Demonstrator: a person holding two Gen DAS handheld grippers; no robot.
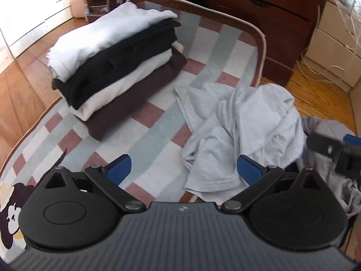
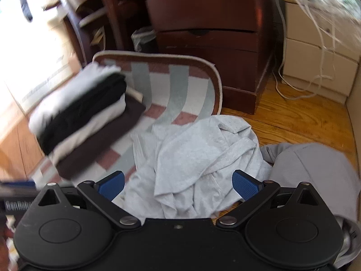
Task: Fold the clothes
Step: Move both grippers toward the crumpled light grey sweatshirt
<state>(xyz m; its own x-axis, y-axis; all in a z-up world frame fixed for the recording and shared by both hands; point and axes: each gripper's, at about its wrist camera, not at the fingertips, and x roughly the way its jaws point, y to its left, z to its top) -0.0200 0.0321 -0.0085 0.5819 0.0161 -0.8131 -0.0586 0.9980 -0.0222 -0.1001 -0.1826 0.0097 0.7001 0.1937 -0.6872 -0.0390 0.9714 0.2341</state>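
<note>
A bedroom with a wooden floor and a dark chest of drawers (image 2: 203, 22) at the far side; the work lies on a checked rug (image 1: 158, 122). At the far left stands a stack of folded clothes (image 1: 112, 58), white on top, then black, cream and dark brown. Right of it the light grey garment (image 1: 243, 124) lies crumpled, and a darker grey garment (image 2: 315, 169) sits at the near right. Both the left hand-held gripper (image 1: 183, 169) and the right hand-held gripper (image 2: 178, 184) hover spread wide, holding nothing. To fold well, I'd judge each should pinch a shoulder or hem corner, lift, and spread the cloth flat on open rug before creasing.
</note>
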